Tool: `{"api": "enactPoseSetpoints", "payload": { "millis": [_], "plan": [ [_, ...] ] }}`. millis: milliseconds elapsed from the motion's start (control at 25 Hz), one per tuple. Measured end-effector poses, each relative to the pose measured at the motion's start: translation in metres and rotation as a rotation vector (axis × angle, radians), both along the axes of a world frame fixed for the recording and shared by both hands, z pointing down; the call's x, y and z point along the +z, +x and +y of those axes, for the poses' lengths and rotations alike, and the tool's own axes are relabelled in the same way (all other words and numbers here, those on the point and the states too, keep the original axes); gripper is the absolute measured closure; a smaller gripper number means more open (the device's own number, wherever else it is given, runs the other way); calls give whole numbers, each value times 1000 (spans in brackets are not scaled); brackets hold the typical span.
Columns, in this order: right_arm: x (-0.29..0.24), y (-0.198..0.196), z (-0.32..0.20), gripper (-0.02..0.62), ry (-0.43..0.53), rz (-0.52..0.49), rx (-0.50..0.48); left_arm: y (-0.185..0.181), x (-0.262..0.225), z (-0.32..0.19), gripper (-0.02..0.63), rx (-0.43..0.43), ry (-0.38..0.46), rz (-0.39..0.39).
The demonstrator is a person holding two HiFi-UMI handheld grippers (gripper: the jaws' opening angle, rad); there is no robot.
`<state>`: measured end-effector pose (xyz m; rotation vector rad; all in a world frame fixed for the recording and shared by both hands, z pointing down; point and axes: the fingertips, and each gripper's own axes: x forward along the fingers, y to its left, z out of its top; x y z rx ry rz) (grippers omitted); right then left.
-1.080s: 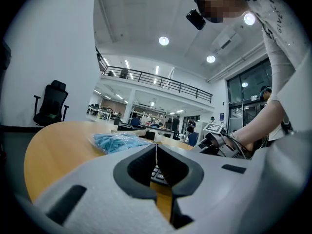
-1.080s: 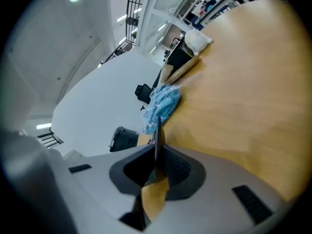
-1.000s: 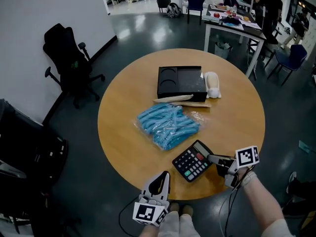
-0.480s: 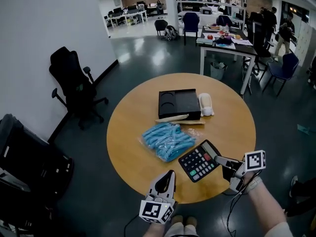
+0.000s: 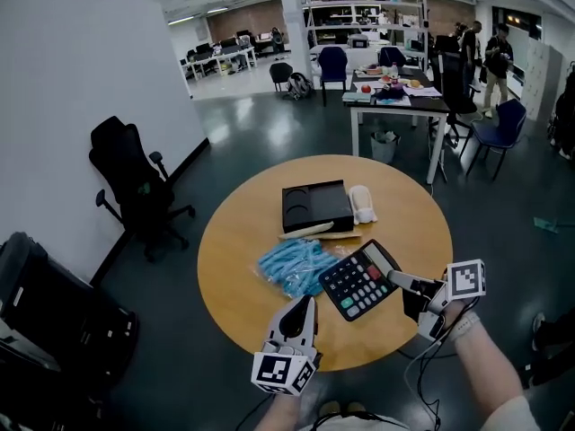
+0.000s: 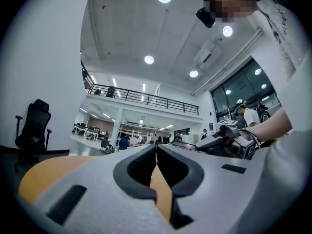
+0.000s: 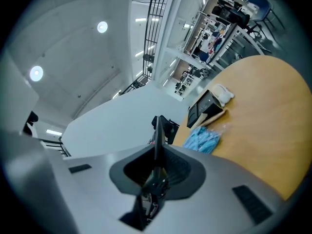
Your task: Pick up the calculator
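1 calculator (image 5: 359, 281), pinched at its right end by the right gripper (image 5: 396, 282), over the 4 o'clock part of the round table (image 5: 232, 241), tilted with the keys facing up at the camera, looks clear of the tabletop. Head view gives the key face. The right gripper view gives only the calculator (image 7: 158, 130) edge-on, a thin dark slab clamped between the jaws of the right gripper (image 7: 157, 152), and confirms the grip. Left gripper (image 5: 304, 305) sits at the table's 6 o'clock edge. The left gripper view shows the left gripper (image 6: 156, 160) with jaws pressed together, nothing between them, tabletop (image 6: 44, 172) under it and the right gripper (image 6: 226, 141) off at 2 o'clock. That view does not show the calculator clearly. Rest of the table: 1 blue bag (image 5: 295, 266) just left of the calculator near centre, 1 black tray (image 5: 316, 206) toward 12 o'clock, 1 white bundle (image 5: 361, 203) touching the tray's right side, pale flat strips (image 5: 310, 232) between tray and bag. The right gripper view also catches bag (image 7: 204, 139), tray (image 7: 204, 106) and bundle (image 7: 224, 94). 1 black office chair (image 5: 135, 187) on the floor at the table's 9 o'clock, also in the left gripper view (image 6: 31, 130). 2 grippers total.
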<state>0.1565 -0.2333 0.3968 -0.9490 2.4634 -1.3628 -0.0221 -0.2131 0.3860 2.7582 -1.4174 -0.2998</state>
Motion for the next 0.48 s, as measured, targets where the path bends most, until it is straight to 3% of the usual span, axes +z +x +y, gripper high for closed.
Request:
{"api": "enactPoseSetpoints", "payload": {
  "millis": [480],
  "plan": [
    [-23,-9,24,545,61,-75,-9,7,-5,13,600,15,2,32]
  ]
}}
